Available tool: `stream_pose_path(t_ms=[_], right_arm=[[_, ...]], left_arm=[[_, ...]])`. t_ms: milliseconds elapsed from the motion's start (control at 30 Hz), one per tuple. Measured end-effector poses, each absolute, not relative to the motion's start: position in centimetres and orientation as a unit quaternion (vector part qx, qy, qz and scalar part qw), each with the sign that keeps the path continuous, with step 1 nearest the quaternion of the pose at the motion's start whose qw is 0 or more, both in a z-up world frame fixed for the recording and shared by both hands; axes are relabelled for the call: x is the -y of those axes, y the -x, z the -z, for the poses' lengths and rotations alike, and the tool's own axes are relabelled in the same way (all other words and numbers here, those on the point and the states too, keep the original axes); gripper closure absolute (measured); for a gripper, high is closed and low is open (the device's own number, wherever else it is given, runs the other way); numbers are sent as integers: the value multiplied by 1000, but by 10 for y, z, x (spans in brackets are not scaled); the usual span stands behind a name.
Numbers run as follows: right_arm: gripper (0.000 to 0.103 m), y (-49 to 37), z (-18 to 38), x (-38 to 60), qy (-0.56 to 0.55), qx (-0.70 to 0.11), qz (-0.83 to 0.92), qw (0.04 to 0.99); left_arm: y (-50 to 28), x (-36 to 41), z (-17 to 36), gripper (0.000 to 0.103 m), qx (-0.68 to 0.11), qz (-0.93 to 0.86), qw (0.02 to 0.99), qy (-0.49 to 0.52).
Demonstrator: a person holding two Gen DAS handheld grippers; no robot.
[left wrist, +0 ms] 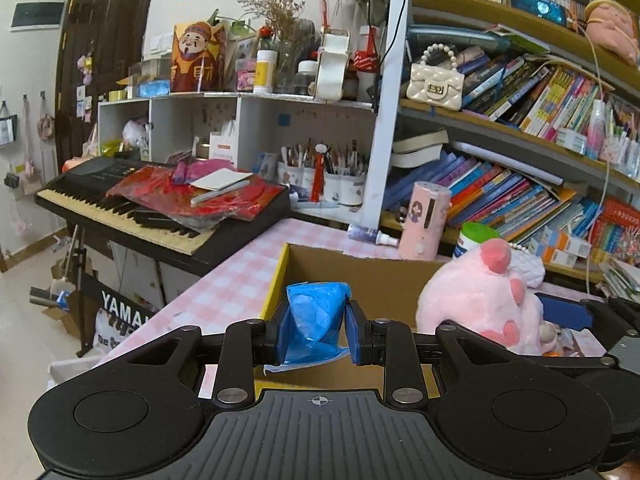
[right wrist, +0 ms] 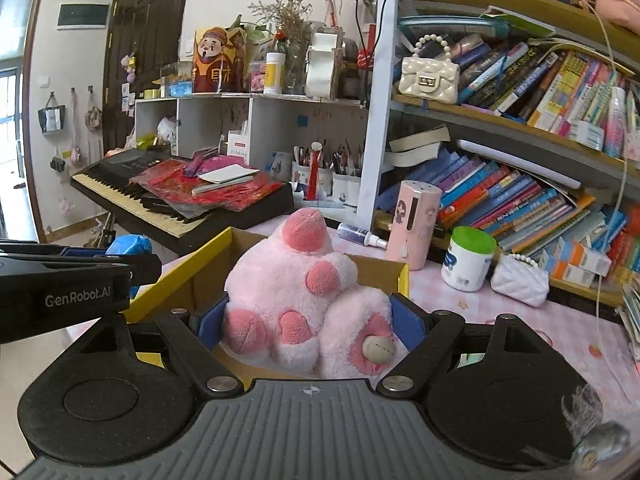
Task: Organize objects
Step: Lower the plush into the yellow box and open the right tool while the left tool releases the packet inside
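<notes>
My left gripper [left wrist: 318,326] is shut on a crumpled blue plastic bag [left wrist: 316,316] and holds it over the near left part of an open cardboard box [left wrist: 360,276] with yellow edges. My right gripper [right wrist: 310,320] is shut on a pink plush paw toy [right wrist: 296,300] and holds it over the same box [right wrist: 208,256]. The plush [left wrist: 480,296] shows at the right of the left wrist view. The left gripper and blue bag [right wrist: 130,245] show at the left of the right wrist view.
The box sits on a pink checked tablecloth [left wrist: 224,288]. Behind it stand a pink cylinder [right wrist: 412,224], a green-lidded white jar [right wrist: 468,260], a small white purse [right wrist: 520,280] and a small spray bottle [right wrist: 360,236]. A keyboard [left wrist: 160,208] is at the left, bookshelves [right wrist: 520,184] at the right.
</notes>
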State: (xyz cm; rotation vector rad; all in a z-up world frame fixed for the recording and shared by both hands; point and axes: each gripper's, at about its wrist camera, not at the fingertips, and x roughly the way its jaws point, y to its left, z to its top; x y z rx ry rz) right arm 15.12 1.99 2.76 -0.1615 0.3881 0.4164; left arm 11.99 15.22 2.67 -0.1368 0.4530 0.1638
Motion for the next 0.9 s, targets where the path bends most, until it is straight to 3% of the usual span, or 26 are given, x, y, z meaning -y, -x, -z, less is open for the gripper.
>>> stream_pose_path(t_ms=[667, 900], right_arm=[[20, -234, 34, -30, 94, -301, -264, 912], [17, -247, 37, -29, 106, -299, -310, 896]], left_arm=[[-181, -145, 22, 76, -318, -113, 940, 47], [-192, -144, 27, 76, -328, -121, 936, 52]])
